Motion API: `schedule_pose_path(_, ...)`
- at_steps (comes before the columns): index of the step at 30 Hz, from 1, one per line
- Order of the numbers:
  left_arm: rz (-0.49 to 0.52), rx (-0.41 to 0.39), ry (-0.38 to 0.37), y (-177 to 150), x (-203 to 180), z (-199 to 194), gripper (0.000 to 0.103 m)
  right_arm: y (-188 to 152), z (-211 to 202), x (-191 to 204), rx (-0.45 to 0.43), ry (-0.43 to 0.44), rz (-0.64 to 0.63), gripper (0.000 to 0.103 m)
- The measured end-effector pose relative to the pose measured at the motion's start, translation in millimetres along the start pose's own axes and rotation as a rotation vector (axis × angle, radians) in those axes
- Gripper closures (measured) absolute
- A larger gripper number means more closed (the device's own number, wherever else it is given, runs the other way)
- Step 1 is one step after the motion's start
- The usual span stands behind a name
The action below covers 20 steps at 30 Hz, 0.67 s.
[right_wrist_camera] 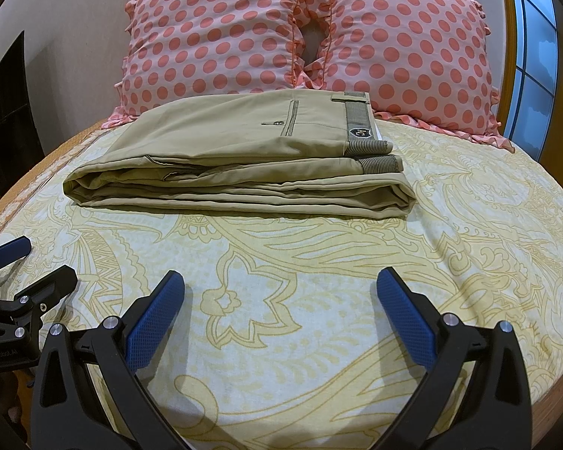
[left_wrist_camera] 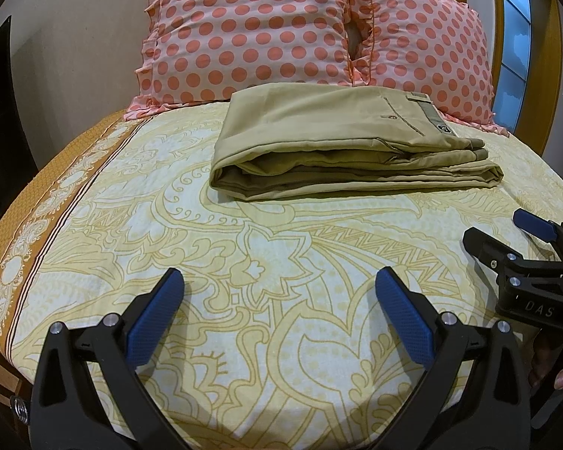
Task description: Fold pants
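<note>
Pants (right_wrist_camera: pixel 236 157) look already folded, sitting mid-bed by the pillows (right_wrist_camera: pixel 304 30), both grippers (left_wrist_camera: pixel 279 300) (right_wrist_camera: pixel 281 300) wide open w/ nothing in them; soft floppy fabric imo, so we'd pinch the thick folded edge.
</note>
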<state>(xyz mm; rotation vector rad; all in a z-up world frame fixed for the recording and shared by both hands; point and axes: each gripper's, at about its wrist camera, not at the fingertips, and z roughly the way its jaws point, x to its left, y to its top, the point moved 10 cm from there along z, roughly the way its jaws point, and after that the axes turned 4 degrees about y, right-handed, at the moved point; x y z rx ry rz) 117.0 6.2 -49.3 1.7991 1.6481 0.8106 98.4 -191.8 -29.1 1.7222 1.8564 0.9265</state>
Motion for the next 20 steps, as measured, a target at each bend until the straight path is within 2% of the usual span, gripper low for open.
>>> schedule_pose_path(20,-0.001,0.003,0.001,0.9,-0.2,0.8,0.002,1.8,0.2,-0.7,-0.003,-0.001,0.0,0.001)
